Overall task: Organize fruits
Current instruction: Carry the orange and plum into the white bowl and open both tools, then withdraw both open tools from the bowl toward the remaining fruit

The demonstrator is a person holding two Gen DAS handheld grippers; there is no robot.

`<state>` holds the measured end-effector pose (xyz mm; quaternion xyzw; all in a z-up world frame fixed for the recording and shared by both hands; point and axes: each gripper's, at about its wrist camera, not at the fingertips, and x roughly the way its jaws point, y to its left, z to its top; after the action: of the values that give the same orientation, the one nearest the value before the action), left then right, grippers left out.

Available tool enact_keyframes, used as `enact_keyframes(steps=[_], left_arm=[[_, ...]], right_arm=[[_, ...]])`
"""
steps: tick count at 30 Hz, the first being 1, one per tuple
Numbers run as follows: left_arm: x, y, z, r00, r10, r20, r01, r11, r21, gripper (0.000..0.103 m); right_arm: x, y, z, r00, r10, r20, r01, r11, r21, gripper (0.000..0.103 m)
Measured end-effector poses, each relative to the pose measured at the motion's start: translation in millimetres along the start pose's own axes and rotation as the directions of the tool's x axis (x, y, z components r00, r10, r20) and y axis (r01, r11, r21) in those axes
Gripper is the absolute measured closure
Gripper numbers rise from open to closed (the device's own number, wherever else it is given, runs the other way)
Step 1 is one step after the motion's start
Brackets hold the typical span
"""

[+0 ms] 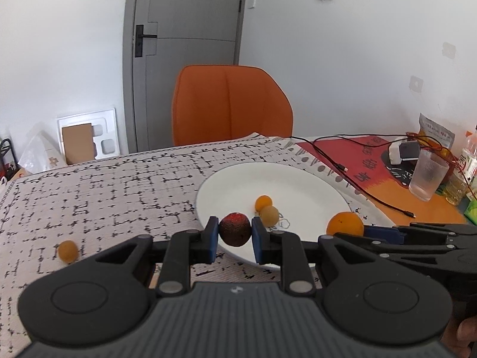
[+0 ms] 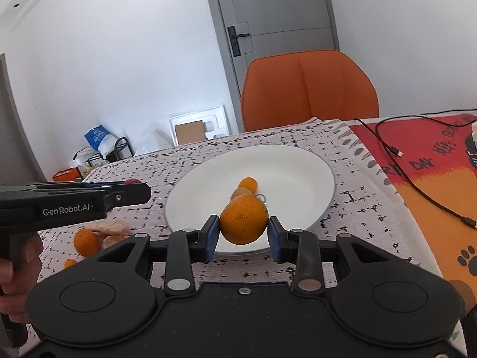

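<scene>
Left gripper [image 1: 235,230] clamps a dark red fruit [image 1: 235,229], right gripper [image 2: 244,229] an orange [image 2: 244,219], both over the near rim of the white plate [image 1: 238,188], which holds two small fruits [image 1: 266,208].

Bright even daylight, soft shadows, heavy fisheye warp w/ dark corners

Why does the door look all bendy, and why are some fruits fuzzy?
Left wrist view: the fisheye lens curves the door and darkens the corners; the small fruit on the cloth is blurry. Right wrist view: the door leans too, and the fruits on the cloth at the left are smeared, while the held orange looks sharp.
</scene>
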<state>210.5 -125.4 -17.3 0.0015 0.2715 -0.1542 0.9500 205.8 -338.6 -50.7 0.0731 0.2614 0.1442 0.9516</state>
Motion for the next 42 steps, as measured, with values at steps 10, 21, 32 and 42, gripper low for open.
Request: enact_keyframes(steps=[10, 21, 32, 42], left_arm=[[19.0, -14.7, 3.2, 0.999, -0.025, -0.025, 0.025, 1.0, 0.011, 0.081], [13.1, -11.7, 3.1, 0.999, -0.003, -0.032, 0.003, 1.0, 0.008, 0.072], [-7.9, 16.1, 5.6, 0.997, 0.074, -0.021, -0.075, 0.997, -0.036, 0.027], [-39.1, 32.1, 3.3, 0.992, 0.125, 0.028, -0.123, 0.991, -0.044, 0.007]], right_arm=[[-5.9, -10.4, -0.5, 1.0, -0.014, 0.024, 0.014, 1.0, 0.021, 0.065], [-8.8, -15.3, -3.5, 1.0, -0.017, 0.022, 0.016, 0.999, 0.044, 0.058], [-9.3, -6.4, -2.8, 0.999, -0.014, 0.037, 0.012, 0.999, 0.046, 0.024], [-15.6, 6.2, 1.8, 0.998, 0.001, 0.069, -0.003, 1.0, 0.029, 0.0]])
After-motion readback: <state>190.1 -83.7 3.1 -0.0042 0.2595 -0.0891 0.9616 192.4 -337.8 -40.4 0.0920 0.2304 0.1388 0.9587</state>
